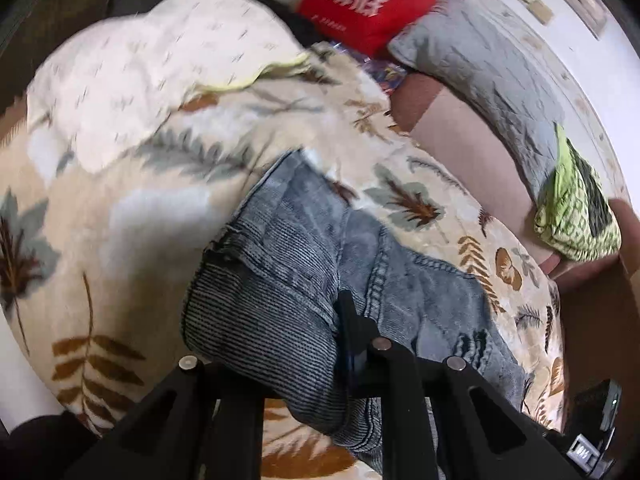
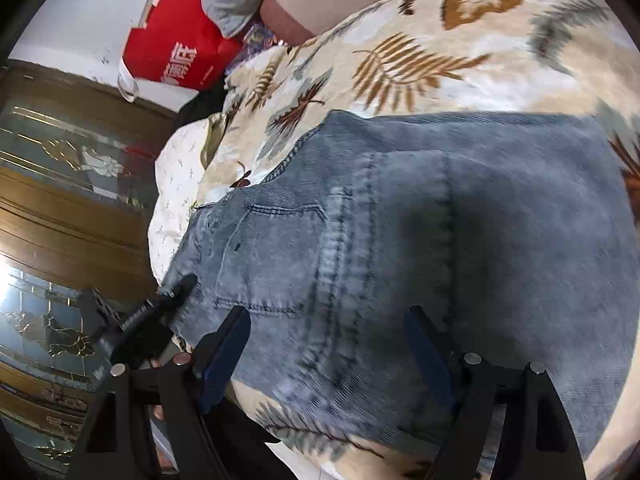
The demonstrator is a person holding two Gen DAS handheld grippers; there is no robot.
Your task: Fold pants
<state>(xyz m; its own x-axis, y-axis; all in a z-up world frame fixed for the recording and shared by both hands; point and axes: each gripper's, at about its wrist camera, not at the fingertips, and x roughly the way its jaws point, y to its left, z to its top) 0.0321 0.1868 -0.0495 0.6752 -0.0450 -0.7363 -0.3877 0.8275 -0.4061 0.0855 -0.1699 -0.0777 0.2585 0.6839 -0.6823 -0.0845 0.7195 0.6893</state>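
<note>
- Blue jeans (image 2: 400,240) lie on the leaf-print blanket (image 2: 420,60) across the bed, back pocket up, waistband end toward the near left edge.
- Left gripper (image 1: 348,344) has its jaws nearly together on a bunched fold of denim; the ribbed fabric bulges up just left of the fingers, so it looks pinched and raised off the blanket.
- Right gripper (image 2: 324,344) is spread wide, fingers either side of the seat seam, hovering over the cloth and holding nothing.
- Both tools angle steeply down toward the bed; in the right wrist view the left one shows at the near left, at the waistband corner.
- To do this fold cleanly, I'd say the right one needs its own pinch on an edge of the jeans, level with the left's hold, before anything gets carried over.
- Keep both edges taut, or the denim will sag and drag the soft blanket with it.
- Red bag (image 1: 372,8) and grey pillow (image 1: 480,64) sit far off, well clear.
</note>
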